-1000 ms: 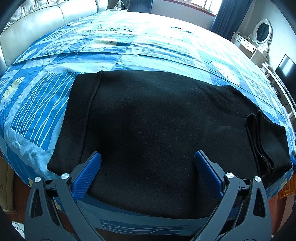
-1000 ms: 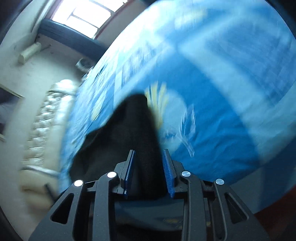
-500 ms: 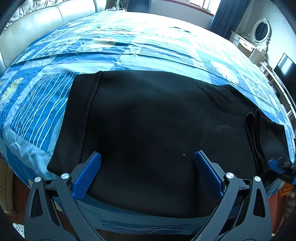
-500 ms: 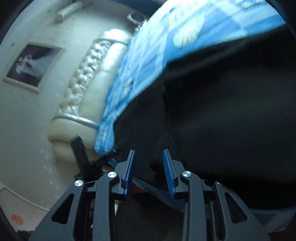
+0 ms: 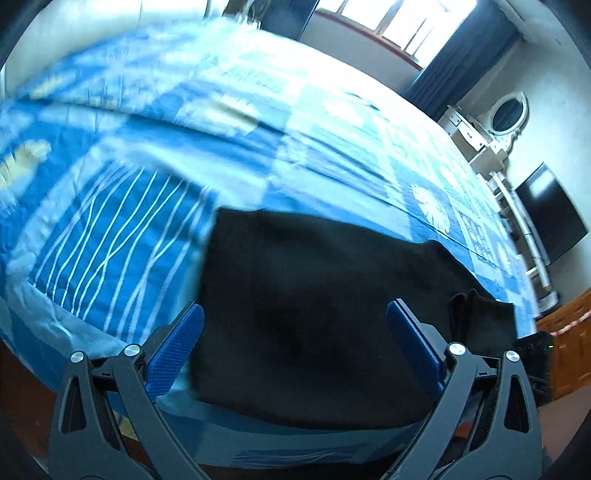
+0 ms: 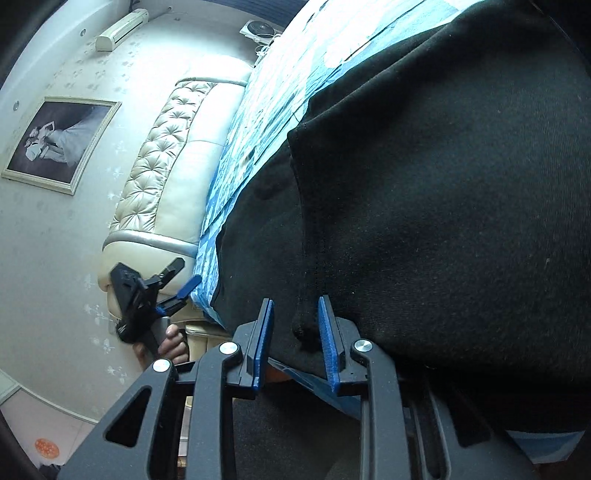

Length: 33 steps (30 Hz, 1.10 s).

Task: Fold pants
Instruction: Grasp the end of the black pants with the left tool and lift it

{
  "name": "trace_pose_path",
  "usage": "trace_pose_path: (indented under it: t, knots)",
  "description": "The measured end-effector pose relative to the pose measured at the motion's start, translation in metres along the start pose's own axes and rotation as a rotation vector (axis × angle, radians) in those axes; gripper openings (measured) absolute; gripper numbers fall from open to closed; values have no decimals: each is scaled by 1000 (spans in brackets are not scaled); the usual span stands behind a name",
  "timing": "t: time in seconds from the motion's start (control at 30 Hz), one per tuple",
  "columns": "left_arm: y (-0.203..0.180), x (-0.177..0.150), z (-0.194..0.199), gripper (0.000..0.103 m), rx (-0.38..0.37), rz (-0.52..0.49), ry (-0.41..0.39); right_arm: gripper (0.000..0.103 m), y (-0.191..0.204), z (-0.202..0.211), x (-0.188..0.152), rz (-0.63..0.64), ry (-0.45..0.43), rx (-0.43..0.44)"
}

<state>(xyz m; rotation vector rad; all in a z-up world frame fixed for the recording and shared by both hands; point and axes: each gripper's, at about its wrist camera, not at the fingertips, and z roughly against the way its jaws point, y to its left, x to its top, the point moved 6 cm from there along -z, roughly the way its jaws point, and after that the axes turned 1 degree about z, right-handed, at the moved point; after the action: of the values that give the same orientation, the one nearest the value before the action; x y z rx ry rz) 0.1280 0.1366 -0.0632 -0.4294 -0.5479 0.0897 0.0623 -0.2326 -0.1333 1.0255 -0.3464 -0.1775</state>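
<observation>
Your right gripper [image 6: 295,328] sits at the near edge of the bed, its ribbed blue pads [image 6: 327,332] closing around a thick rolled fold of the black pants [image 6: 443,203]; the cloth bulges between the jaws, but there are still slivers of gap at both pads, so the fabric is not yet pinched. The pants are a matte, slightly fuzzy knit with lint specks and a stitched seam running up and away from just ahead of your fingertips. Beyond them, to the upper left of that gripper, the blue patchwork quilt [image 6: 236,162] slopes off toward a cream tufted headboard [image 6: 166,155] with button dimples, and on the pale wall past it hangs a framed picture [image 6: 59,142]. Your left gripper [image 5: 295,321] hovers over the quilt's near hem with its jaws spread wide and nothing between them; the same textured blue pads [image 5: 173,354] flank the pants [image 5: 314,314], which lie flat as a dark, roughly rectangular slab straight ahead of it, with a bunched, doubled end off to the right of its right finger. To its left the quilt [image 5: 110,240] shows wavy white lines on blue, then paler squares farther on, and at the far end a window [image 5: 399,22] with dark curtains and an oval mirror [image 5: 506,114].
</observation>
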Motion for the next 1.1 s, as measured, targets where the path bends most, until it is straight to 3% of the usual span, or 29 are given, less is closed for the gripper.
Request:
trace_pose_path:
  t: [0.07,0.17,0.4,0.43,0.47,0.5,0.57,0.63,0.7,0.8,1.1]
  knots:
    - [24,0,-8,89,-59,54,53,25,0,1,1,3,-1,10]
    - [45,-2,-21,88,-111,138,115,25,-2,1,0,2,-3,14]
    - [22,-13,-44,88,-279,196,161,26,-3,4,0,0,-11,20]
    - [14,-14,-48,84,-316,202,167,26,-2,5,0,0,-13,22]
    - [8,-16,-51,72,-329,204,173,27,-2,5,-1,1,-15,23]
    - [4,-17,-55,65,-317,195,179,27,-1,6,-1,5,-17,21]
    - [2,-19,-60,33,-298,188,191,29,0,7,-1,12,-22,26]
    - [3,-19,-62,24,-303,202,200,37,3,9,-1,14,-26,43]
    - [3,-18,-62,21,-295,203,202,52,11,11,-1,22,-29,58]
    - [-1,-15,-58,18,-269,181,202,64,26,16,1,67,-33,23]
    - [-30,5,-22,16,-220,95,161,70,45,60,10,272,-145,-317]
